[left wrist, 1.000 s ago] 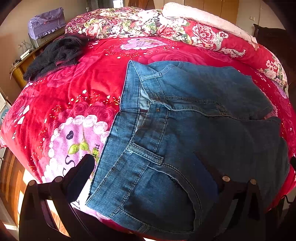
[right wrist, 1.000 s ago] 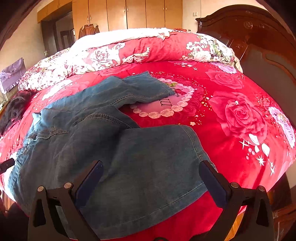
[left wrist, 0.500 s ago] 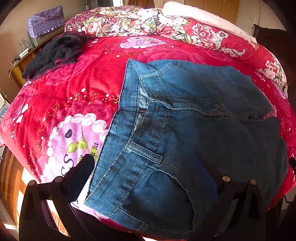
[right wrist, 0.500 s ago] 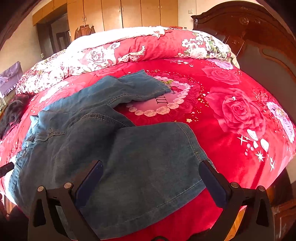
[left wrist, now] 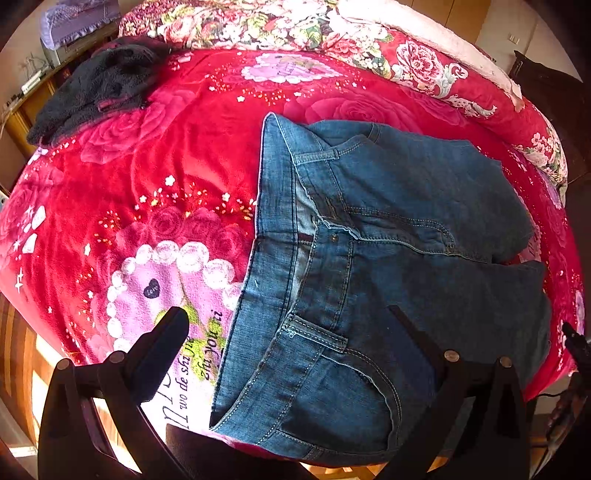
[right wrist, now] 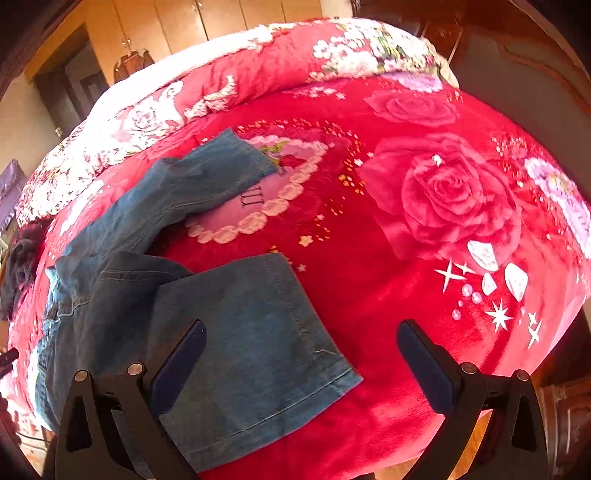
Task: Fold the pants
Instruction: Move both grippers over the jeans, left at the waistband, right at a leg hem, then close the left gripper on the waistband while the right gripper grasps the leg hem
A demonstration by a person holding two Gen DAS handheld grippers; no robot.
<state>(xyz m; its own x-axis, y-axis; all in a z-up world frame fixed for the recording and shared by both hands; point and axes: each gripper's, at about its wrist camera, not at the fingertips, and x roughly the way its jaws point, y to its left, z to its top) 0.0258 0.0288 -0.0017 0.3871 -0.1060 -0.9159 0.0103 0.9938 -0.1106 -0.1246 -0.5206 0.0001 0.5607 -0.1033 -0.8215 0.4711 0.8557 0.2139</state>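
Note:
Blue jeans (left wrist: 388,258) lie spread on a red floral blanket (left wrist: 166,166), waistband towards the left. My left gripper (left wrist: 291,332) hovers open above the near waistband and front pocket, holding nothing. In the right wrist view the two legs (right wrist: 236,332) splay apart, the near hem at the bed's front edge and the far leg (right wrist: 199,184) angling back. My right gripper (right wrist: 301,354) is open over the near leg's hem; its left finger (right wrist: 181,362) is above the denim and its right finger (right wrist: 424,365) is above bare blanket.
A dark fluffy garment (left wrist: 99,85) lies at the blanket's far left. A rolled floral quilt (left wrist: 332,33) runs along the far side. A dark wooden headboard (right wrist: 517,66) rises at the right. Wardrobe doors (right wrist: 177,26) stand behind. The bed edge drops to wooden floor (left wrist: 22,354).
The right gripper has swung to the right, so the near leg's hem now sits under its left finger. The left gripper has shifted slightly; the jeans lie unmoved.

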